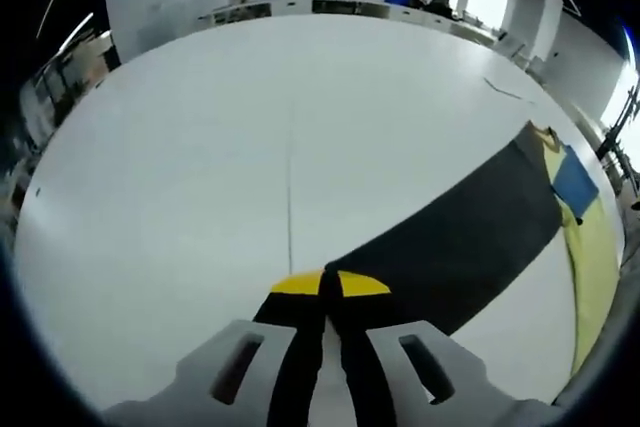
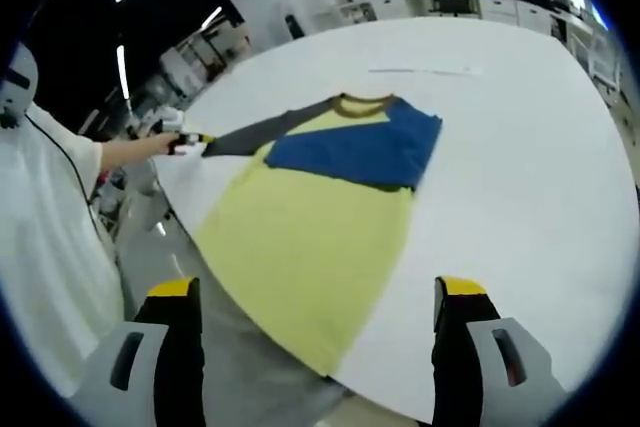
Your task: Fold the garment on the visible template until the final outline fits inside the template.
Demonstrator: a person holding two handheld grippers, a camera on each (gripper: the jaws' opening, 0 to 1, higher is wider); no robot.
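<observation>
Garment [image 2: 318, 247] lying flat on white counter [image 2: 520, 167], hem overhanging the edge | left tongs [image 1: 330, 292] pinching dark sleeve [image 1: 470, 232] cuff | right tongs [image 2: 315, 302] hanging open above the hem

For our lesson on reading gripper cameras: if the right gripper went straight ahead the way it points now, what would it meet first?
Probably the yellow body of the garment, which lies directly ahead between the open jaws of the right gripper and hangs slightly over the near edge of the white table. Depth is hard to judge.

Bare table [image 2: 520, 147] beyond shirt [image 2: 310, 237]
</observation>
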